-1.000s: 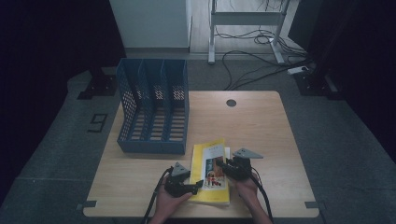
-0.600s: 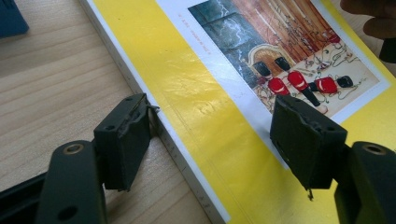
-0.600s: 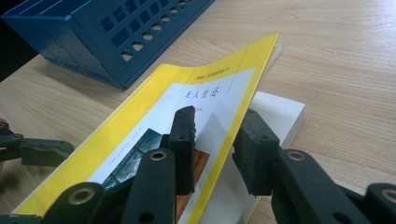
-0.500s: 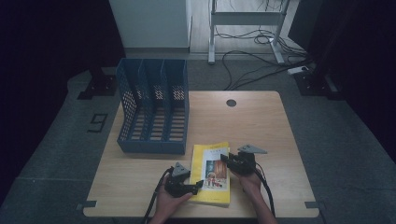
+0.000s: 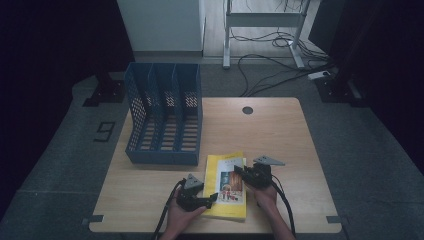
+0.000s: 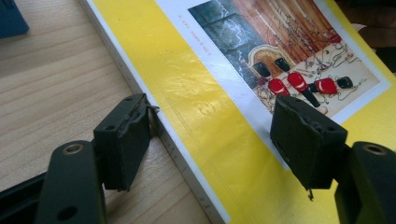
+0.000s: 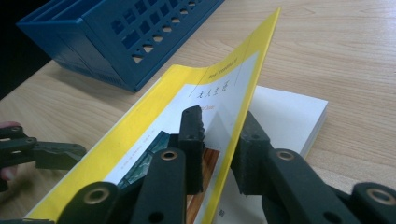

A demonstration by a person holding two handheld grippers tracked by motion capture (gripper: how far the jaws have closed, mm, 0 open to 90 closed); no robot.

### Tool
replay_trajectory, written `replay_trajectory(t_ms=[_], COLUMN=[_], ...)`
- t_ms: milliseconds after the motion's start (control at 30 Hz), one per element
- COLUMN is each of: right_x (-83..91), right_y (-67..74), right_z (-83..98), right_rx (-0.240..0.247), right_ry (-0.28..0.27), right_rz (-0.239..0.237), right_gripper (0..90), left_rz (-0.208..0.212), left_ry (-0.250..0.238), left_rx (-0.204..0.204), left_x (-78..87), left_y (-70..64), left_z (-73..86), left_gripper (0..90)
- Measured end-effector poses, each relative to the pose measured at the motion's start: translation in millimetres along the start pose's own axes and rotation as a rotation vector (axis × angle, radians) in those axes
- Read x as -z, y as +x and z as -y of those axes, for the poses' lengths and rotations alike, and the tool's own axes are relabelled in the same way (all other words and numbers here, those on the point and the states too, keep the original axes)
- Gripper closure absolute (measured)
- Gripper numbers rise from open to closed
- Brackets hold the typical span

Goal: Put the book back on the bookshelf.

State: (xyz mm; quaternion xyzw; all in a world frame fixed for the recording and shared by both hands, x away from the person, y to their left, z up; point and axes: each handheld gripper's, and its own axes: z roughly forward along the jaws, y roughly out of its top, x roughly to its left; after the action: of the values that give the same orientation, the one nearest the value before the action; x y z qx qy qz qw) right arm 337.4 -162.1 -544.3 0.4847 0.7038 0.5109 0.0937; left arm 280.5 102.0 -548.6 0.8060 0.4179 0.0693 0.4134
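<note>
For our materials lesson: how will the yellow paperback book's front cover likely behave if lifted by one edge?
The yellow paperback book's front cover probably flexes: it curves between the right tool's jaws. Likely slippery, since it shines. The white page block beneath stays flat, so likely heavier.

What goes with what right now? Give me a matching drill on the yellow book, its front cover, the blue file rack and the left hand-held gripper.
1 yellow book
2 front cover
3 blue file rack
4 left hand-held gripper

a lifted off the white pages
b jaws open astride the book's edge
c lying flat on the table
d standing behind the book

Pairs: 1-c, 2-a, 3-d, 4-b
</note>
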Motion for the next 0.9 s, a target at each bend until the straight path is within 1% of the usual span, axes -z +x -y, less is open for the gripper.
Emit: replay_trajectory(t_ms=[67, 167, 200, 267, 633, 900], right_x=[0.6, 4.0, 4.0, 6.3, 11.1, 16.2], right_y=[0.2, 2.9, 2.9, 7.6, 18.6, 24.4], right_z=[-0.6, -2.6, -2.6, -4.2, -7.4, -10.2], right_rx=[-0.007, -0.002, -0.002, 0.006, 0.035, 0.042], right_ry=[-0.005, -0.027, -0.027, -0.045, -0.094, -0.129], right_rz=[-0.005, -0.017, -0.017, -0.019, -0.016, -0.014], right_gripper=[79.0, 83.5, 83.5, 86.4, 87.7, 87.8], left_rz=[0.0, 0.001, 0.001, 0.002, 0.008, 0.028], left_ry=[0.0, -0.001, -0.001, -0.001, -0.001, -0.008], left_rx=[0.0, 0.001, 0.001, 0.001, 0.006, 0.024], left_x=[0.0, -0.1, -0.1, 0.0, 0.0, -0.6], left_y=[0.1, 0.1, 0.1, 0.2, 0.7, 3.0], left_z=[0.0, 0.0, 0.0, 0.0, -0.2, -0.8], left_gripper=[28.5, 28.5, 28.6, 28.6, 27.9, 26.3])
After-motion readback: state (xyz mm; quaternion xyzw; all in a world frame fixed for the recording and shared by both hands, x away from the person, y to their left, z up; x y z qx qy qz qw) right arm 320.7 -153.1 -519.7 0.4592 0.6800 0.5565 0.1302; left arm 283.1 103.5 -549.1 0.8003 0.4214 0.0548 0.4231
